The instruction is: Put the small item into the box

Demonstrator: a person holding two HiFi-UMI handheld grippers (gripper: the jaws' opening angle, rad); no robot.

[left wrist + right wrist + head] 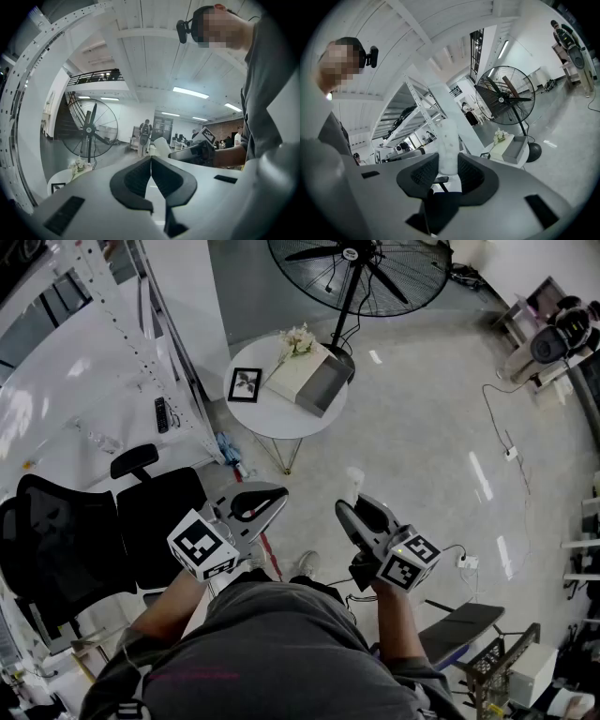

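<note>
Well short of the box (309,381), your right gripper (449,164) pinches the white cylinder (449,136) by its end; a swing could tip it. Left gripper (151,164) closed, empty.

The person wears a grey short-sleeved T-shirt (272,657) with faint pink print on it at the lower left of the head view. A black camera (185,26) strapped to the head shows at the top of the left gripper view. The left gripper (279,495) and the right gripper (356,509) have pale grey shells, with black ribbed pads (133,180) lining the jaws. Each carries a white cube (202,547) printed with black square markers, and the right one's cube shows a small lit dot.
</note>
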